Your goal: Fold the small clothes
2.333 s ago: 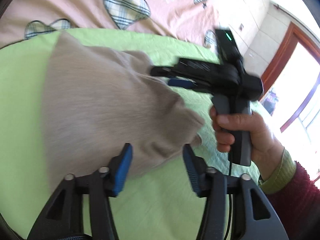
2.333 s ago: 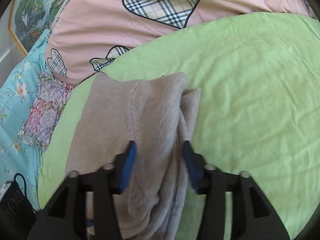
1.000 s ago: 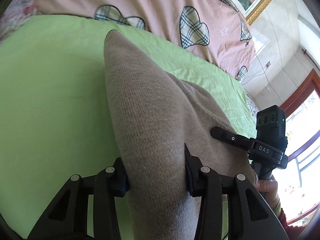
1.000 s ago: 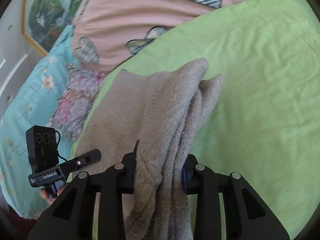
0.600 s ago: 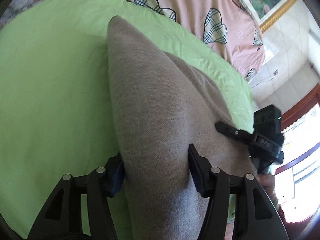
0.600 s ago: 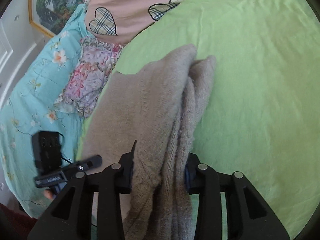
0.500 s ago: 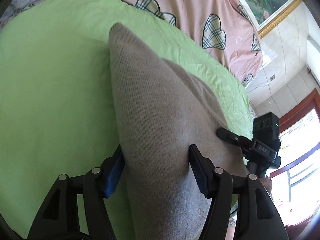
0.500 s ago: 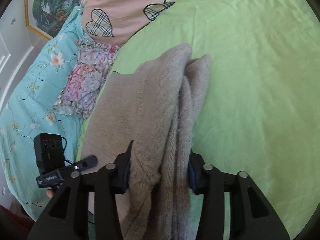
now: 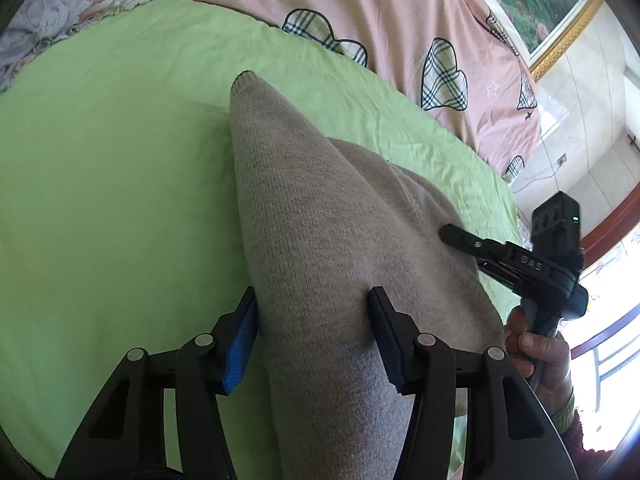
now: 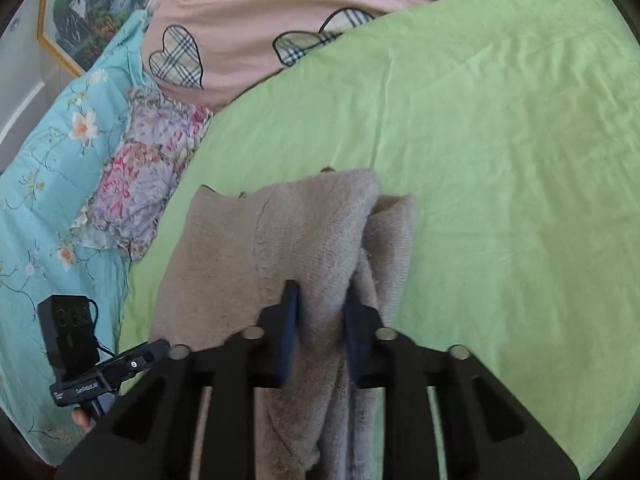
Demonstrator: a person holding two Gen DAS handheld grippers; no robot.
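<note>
Sweater (image 9: 320, 240) is the landmark: beige knit, lifted off the green sheet (image 9: 100, 200), far corner touching it. I see open green sheet left of the sweater in the left wrist view and right of it in the right wrist view. Pink heart quilt (image 9: 380, 20) bounds the sheet beyond the sweater; floral pillow (image 10: 140, 172) and blue quilt (image 10: 48, 184) edge it on the left. My left gripper (image 9: 316, 336) has its jaws part-closed, clamped on the sweater's near fold. My right gripper (image 10: 320, 320) pinches the bunched edge tight.
</note>
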